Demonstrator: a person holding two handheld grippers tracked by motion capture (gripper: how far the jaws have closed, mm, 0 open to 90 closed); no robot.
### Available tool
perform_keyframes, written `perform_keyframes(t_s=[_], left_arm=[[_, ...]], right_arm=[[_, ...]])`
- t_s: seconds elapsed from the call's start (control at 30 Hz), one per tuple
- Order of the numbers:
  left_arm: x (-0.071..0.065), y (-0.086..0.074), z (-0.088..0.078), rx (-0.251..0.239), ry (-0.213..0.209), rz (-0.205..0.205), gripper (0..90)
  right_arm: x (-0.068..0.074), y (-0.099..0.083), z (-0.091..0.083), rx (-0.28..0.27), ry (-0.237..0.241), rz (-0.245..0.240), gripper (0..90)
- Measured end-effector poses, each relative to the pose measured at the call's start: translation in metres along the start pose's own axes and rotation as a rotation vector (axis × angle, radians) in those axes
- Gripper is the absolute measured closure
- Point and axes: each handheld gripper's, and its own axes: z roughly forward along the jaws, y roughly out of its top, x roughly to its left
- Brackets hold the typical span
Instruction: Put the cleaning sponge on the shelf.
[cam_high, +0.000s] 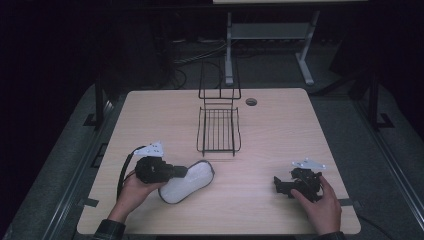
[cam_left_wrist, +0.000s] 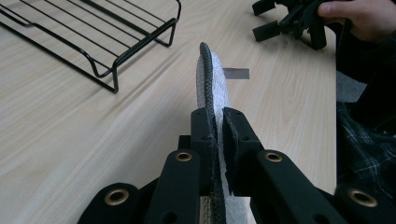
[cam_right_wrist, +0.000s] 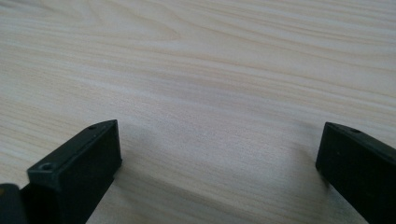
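White fleece with a dark knitted rim, that is the insole (cam_high: 187, 183), lying near the left front of the table (cam_high: 280, 135) with its heel end caught in the left gripper (cam_high: 184, 172). In the left gripper view the jaws stand nearly together, pinching the insole (cam_left_wrist: 212, 88) on edge so it rises upright between them, dark trim on one side, white pile on the other. It looks light and soft to me, a thing that will flop and bend if held by one end alone; the pile should give decent friction, so slipping seems unlikely. The rim looks like the firmest place to grip, and a hold nearer the middle would probably sag less.

Over on the right, the right gripper (cam_high: 285, 185) rests low near the front edge in the person's hand (cam_high: 325, 205), jaws spread wide with nothing between them, bare wood under them in its own view.

A black wire rack (cam_high: 218, 129) stands at the far middle of the table, well apart from the insole. A small grey strip of tape (cam_left_wrist: 236, 73) lies on the wood just past the insole's tip.

No brand, label or writing can be read anywhere.
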Motion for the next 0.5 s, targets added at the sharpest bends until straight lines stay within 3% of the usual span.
perform_keyframes(t_s=[0.5], left_arm=[[0.009, 0.008, -0.020, -0.050, 0.036, -0.033, 83.5]], right_arm=[[0.000, 0.000, 0.000, 0.000, 0.000, -0.001, 0.0]])
